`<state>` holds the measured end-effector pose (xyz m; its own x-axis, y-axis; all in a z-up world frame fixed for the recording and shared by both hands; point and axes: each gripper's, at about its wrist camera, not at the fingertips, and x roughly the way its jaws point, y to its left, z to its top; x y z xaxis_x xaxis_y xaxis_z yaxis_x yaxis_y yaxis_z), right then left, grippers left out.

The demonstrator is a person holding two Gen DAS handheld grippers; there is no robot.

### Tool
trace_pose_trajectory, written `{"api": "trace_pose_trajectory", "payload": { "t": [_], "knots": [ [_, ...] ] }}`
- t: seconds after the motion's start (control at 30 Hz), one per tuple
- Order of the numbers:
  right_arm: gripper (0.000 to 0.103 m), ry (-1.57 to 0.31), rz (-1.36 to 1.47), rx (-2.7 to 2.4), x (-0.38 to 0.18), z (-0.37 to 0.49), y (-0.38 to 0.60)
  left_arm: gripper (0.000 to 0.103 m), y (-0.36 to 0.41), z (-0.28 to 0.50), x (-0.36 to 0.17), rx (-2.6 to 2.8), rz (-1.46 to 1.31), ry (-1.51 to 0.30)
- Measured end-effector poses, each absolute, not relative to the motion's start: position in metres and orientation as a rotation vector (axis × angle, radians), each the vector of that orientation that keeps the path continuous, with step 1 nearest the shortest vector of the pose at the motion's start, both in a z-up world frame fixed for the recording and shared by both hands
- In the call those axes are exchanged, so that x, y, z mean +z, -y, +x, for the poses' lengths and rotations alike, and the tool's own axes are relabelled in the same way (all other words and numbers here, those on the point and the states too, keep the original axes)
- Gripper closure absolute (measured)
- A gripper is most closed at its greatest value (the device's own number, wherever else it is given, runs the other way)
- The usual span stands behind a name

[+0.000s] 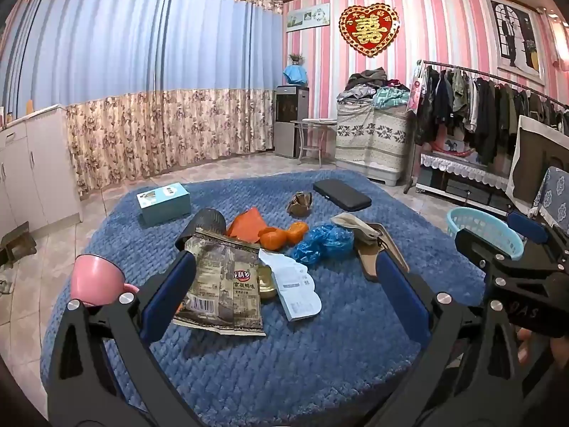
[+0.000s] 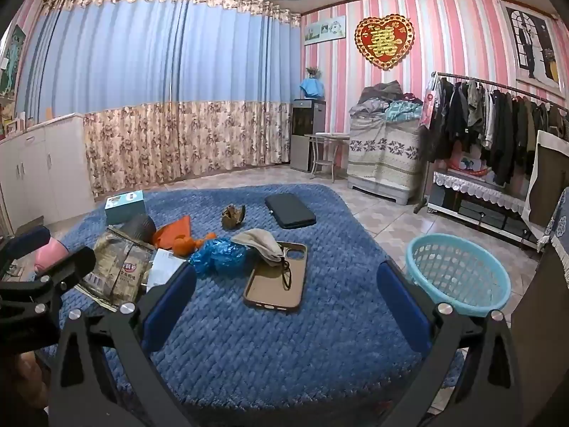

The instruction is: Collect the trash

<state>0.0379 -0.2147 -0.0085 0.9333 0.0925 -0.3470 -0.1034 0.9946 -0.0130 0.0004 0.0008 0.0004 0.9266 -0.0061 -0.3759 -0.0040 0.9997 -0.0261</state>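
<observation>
- Blue rug [image 1: 249, 373] on tiled floor, bearing all loose items.
- Teal basket [image 2: 458, 274] on the floor just beside the rug's right edge; seen in the left view behind the right gripper.
- Left gripper [image 1: 284, 281] above the rug's near left part, fingers spread wide, holding nothing; snack bag and white paper framed between them.
- Right gripper [image 2: 288, 288] above the rug's near right part, fingers spread wide, holding nothing; phone case framed between them.
- Snack bag [image 1: 222, 284], flattened and crumpled, near the left gripper's left finger.
- Black case [image 1: 341, 195] at the far side of the rug.
- Teal box [image 1: 164, 202] at the far left corner.
- Phone case [image 2: 275, 279], tan, inner side up, with glasses resting on it.
- Beige cloth [image 2: 258, 242] overlapping the phone case's far end.
- White paper [image 1: 293, 286] just beside the bag.
- Blue plastic wad [image 1: 322, 242] between orange peels [image 1: 282, 235] and the cloth.
- Pink cup [image 1: 94, 279] at the rug's left edge.
- Brown wrapper [image 1: 299, 203] near the black case.
</observation>
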Motion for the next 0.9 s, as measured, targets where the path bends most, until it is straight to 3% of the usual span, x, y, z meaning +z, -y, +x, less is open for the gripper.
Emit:
{"api": "trace_pose_trajectory", "payload": {
  "t": [0.9],
  "knots": [
    [0.004, -0.345, -0.039, 0.094, -0.0101, 0.0376, 0.2111, 0.005, 0.0003, -0.0050, 0.0019, -0.005, -0.018, -0.372]
  ]
}}
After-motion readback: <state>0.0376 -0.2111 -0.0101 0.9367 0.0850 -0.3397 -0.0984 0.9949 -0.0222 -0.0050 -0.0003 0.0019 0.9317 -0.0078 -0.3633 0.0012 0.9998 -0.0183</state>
